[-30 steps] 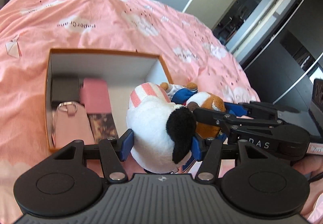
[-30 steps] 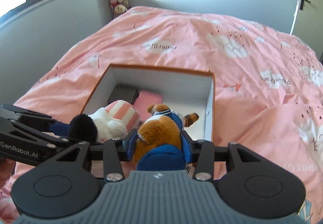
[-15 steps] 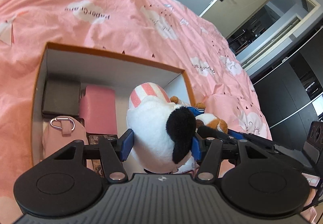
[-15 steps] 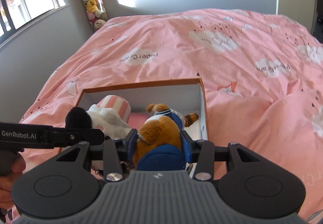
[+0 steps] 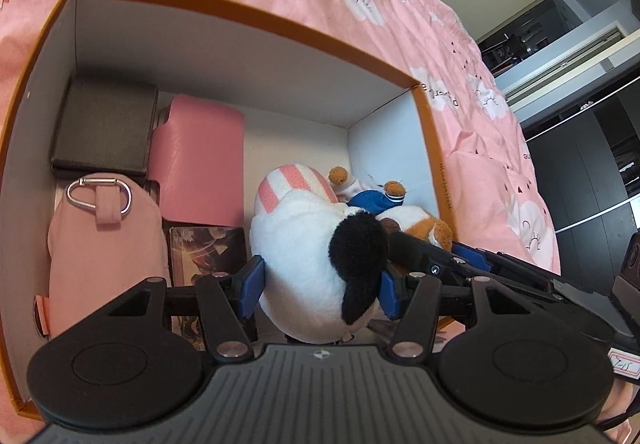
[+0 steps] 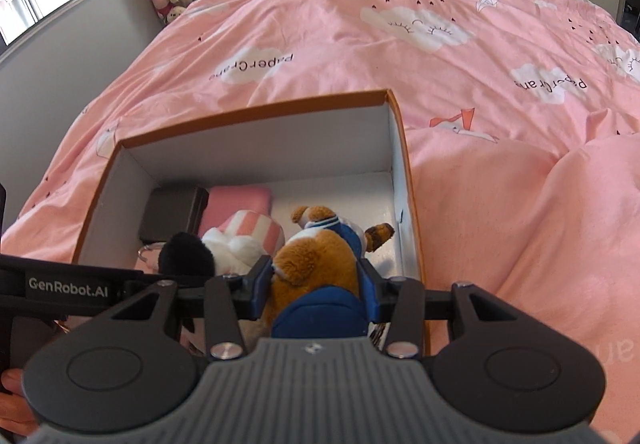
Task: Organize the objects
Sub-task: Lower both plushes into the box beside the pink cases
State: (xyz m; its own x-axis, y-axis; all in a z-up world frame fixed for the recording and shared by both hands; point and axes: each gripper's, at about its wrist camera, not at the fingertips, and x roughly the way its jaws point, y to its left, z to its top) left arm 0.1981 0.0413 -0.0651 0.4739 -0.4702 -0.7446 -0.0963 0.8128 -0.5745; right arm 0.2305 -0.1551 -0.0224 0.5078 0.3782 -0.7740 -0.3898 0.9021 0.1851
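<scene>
Bright daylight, soft shadows, strong fisheye distortion

1. The white plush toy (image 5: 316,264) hides its own face and underside; the left gripper (image 5: 318,286) body covers its lower end.
2. The brown plush toy (image 6: 316,264) faces away, and its lower half sits behind the right gripper (image 6: 316,284).
3. The printed card (image 5: 208,248) is partly covered by the pink pouch (image 5: 104,244) and the gripper finger; its picture is too blurred to read.
4. The near wall of the box (image 5: 248,12) is hidden behind both grippers.
5. The hand (image 6: 12,396) is cut off at the left edge.
</scene>
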